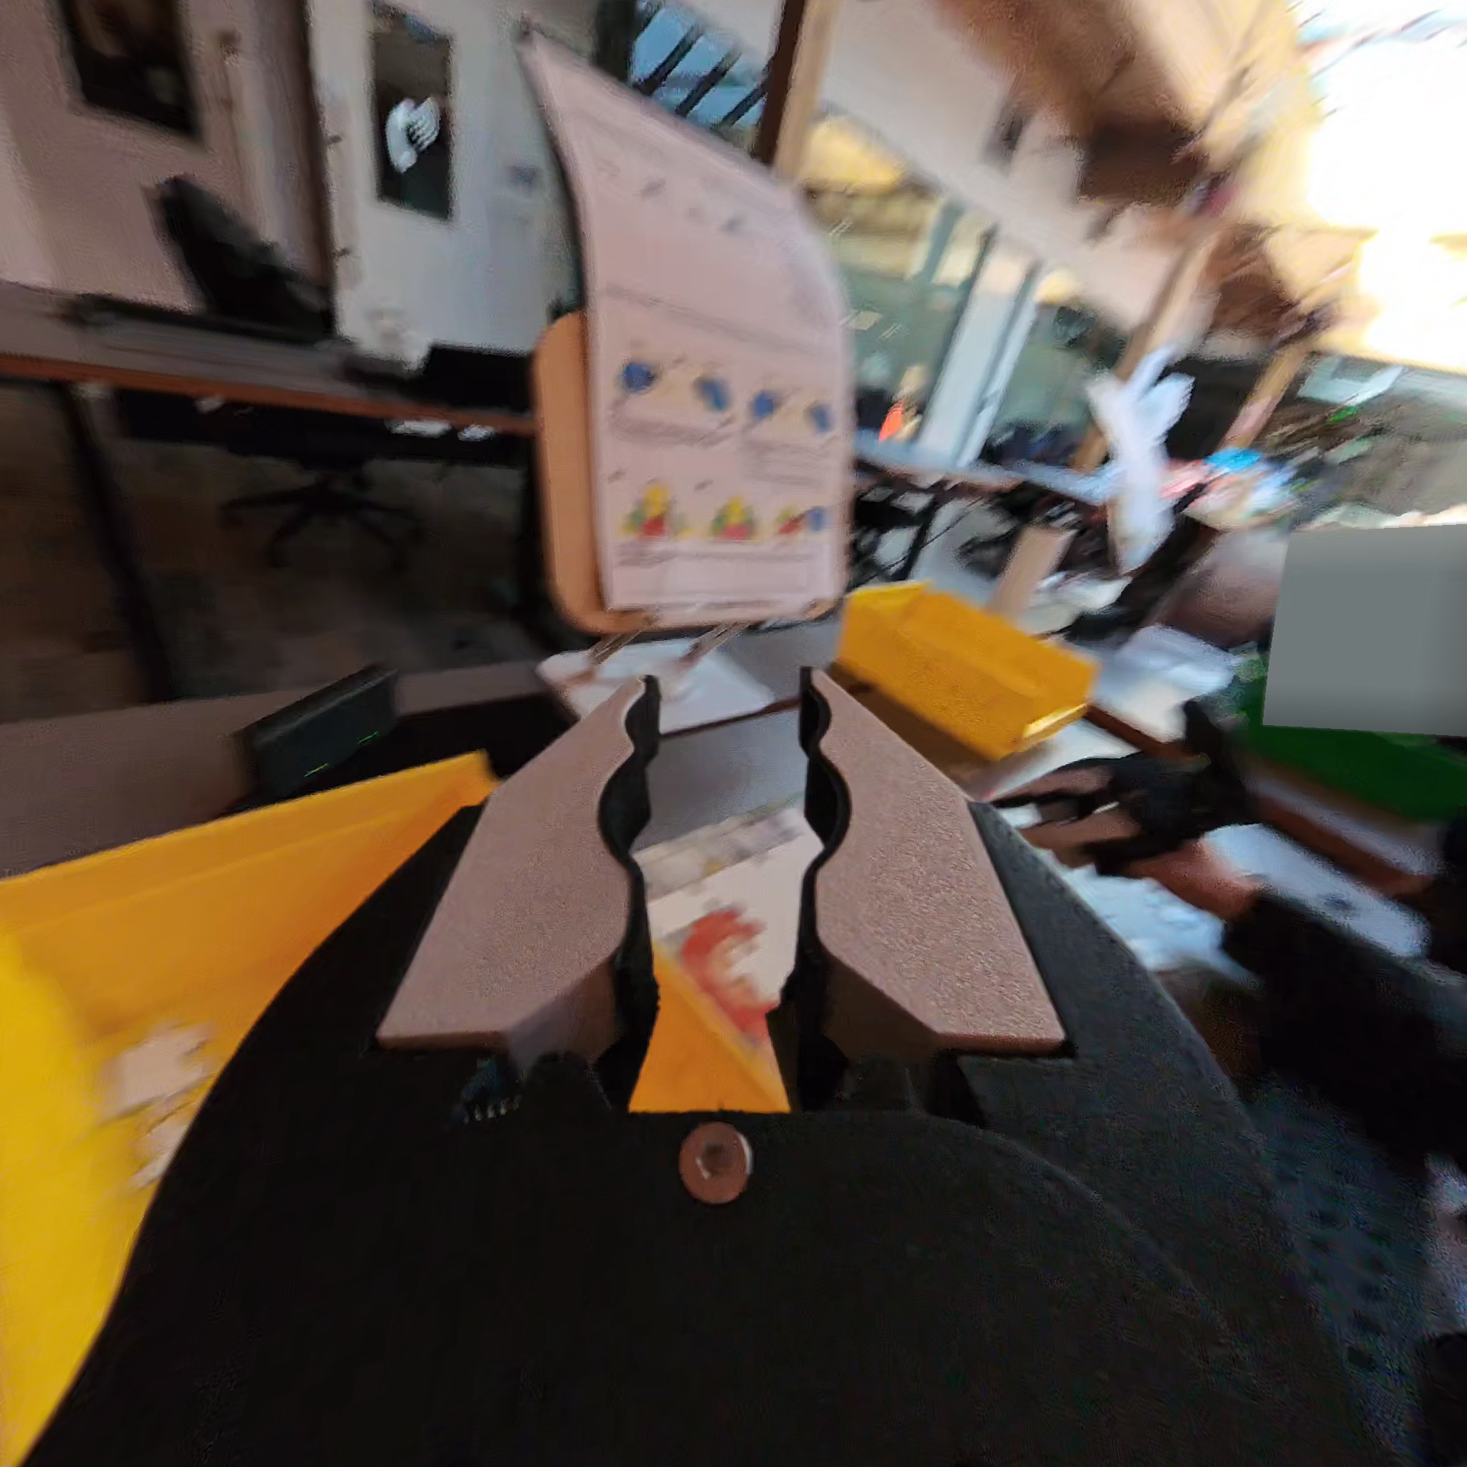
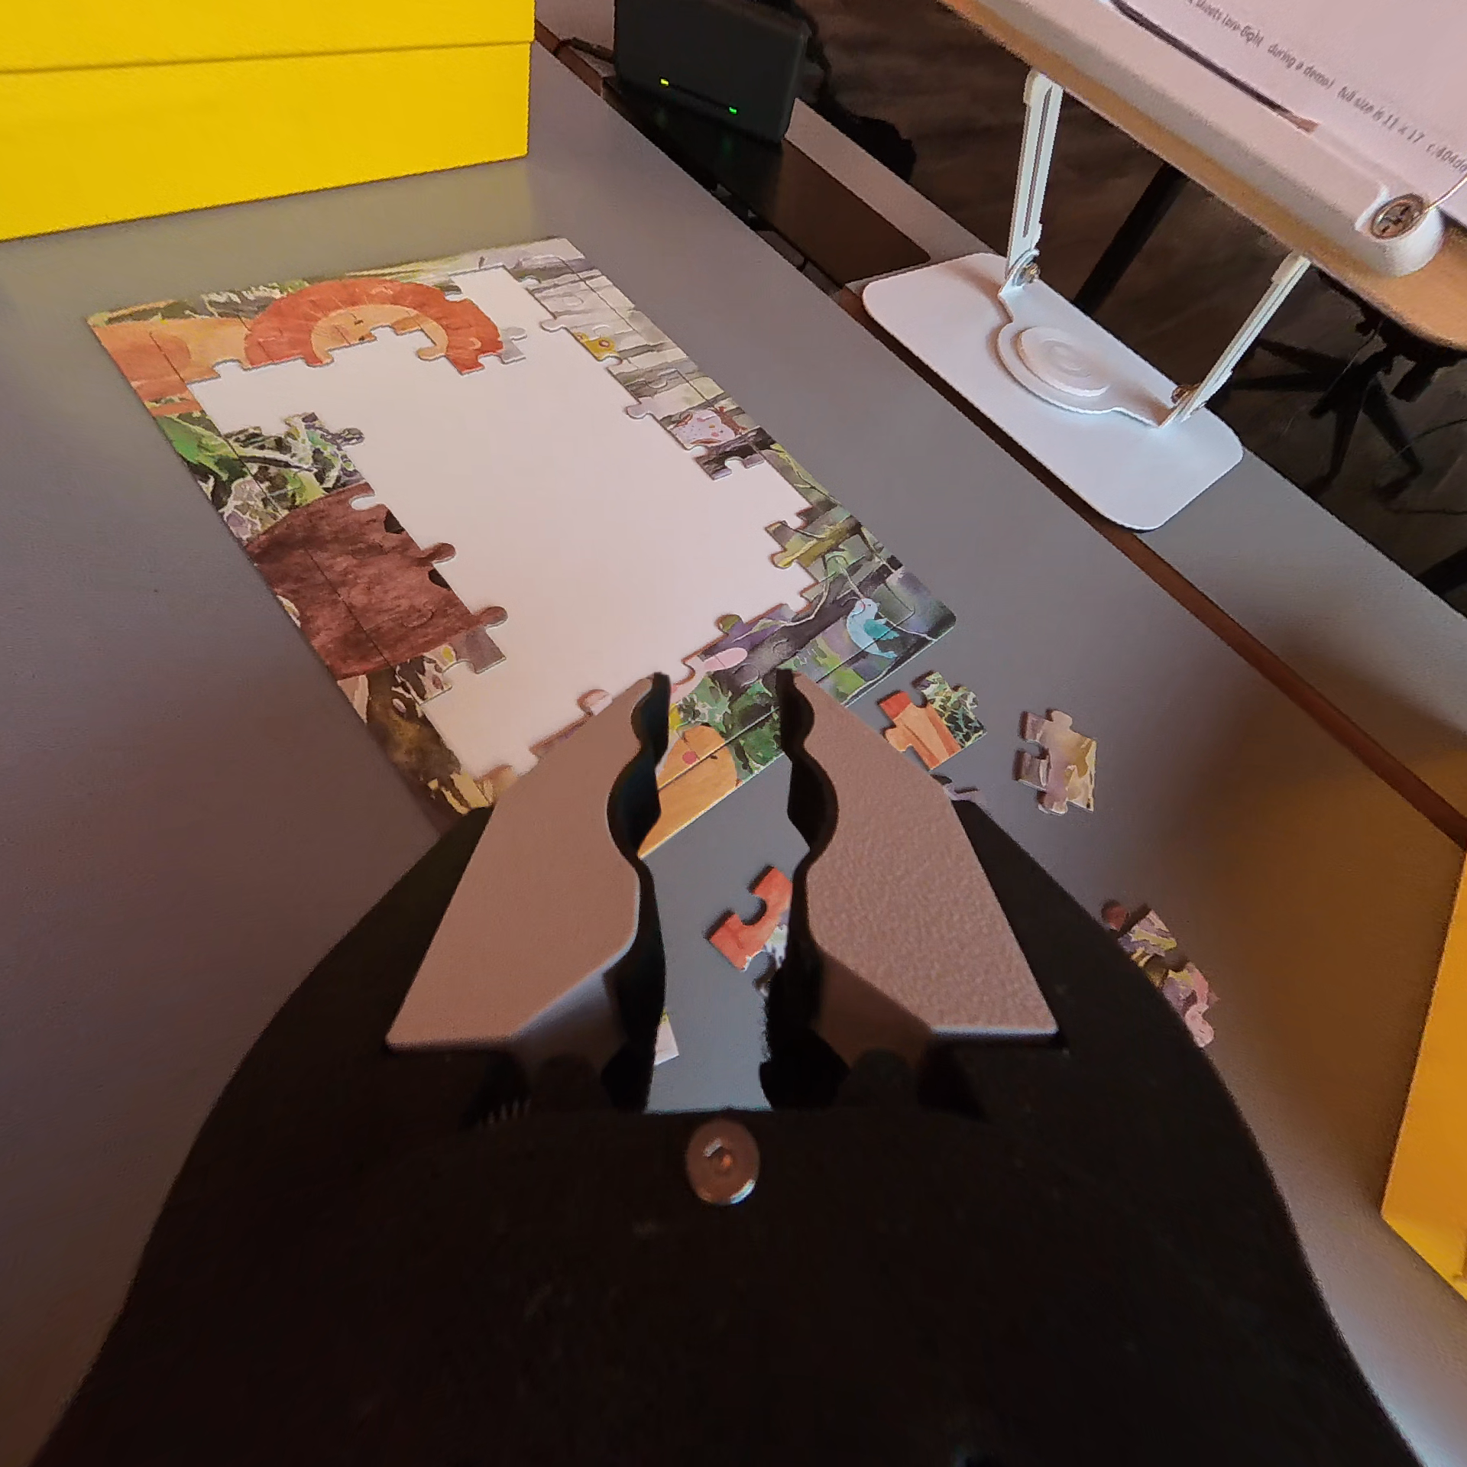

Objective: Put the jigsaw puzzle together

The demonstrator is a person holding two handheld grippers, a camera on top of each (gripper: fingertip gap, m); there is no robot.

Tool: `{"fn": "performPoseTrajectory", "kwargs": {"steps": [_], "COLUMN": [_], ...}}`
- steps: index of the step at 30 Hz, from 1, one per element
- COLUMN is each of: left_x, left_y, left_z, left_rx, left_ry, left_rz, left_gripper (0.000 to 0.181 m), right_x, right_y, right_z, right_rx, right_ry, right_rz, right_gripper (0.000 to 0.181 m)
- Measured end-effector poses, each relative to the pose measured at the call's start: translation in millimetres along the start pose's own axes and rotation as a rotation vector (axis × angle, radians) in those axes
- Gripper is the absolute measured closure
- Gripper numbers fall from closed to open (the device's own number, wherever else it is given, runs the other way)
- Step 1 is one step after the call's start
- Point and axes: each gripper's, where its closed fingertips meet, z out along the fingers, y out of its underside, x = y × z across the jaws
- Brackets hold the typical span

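Note:
The partly built jigsaw puzzle (image 2: 508,508) lies on a white sheet on the grey table (image 2: 159,794); its border is joined and its middle is bare white. Loose pieces lie at the near right: an orange one (image 2: 750,925) under my right fingers, an orange-green one (image 2: 933,726), a pale one (image 2: 1060,758) and a small pile (image 2: 1163,968). My right gripper (image 2: 722,681) is open and empty above the puzzle's near edge. My left gripper (image 1: 730,687) is open and empty, raised; the view is blurred and a bit of the puzzle (image 1: 714,873) shows between its fingers.
A yellow box (image 2: 238,119) stands behind the puzzle and shows in the left wrist view (image 1: 198,913). A black device (image 2: 714,55) and a white stand (image 2: 1056,397) holding a paper sheet (image 1: 714,397) sit at the far edge. Another yellow box (image 2: 1429,1111) is at right. My right fingertips sit around 45 cm from my left ones.

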Motion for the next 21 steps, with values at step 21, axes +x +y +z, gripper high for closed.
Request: {"fn": "performPoseTrajectory", "kwargs": {"steps": [21], "left_x": [-206.6], "left_y": [226.2], "left_z": [-27.1], "left_rx": [-1.545], "left_ry": [-0.553], "left_rz": [0.246], "left_gripper": [0.13], "right_x": [-7.9], "right_y": [0.1], "right_z": [-0.3], "right_rx": [-0.013], "right_ry": [0.02], "right_rz": [-0.187], "right_gripper": [0.154]}}
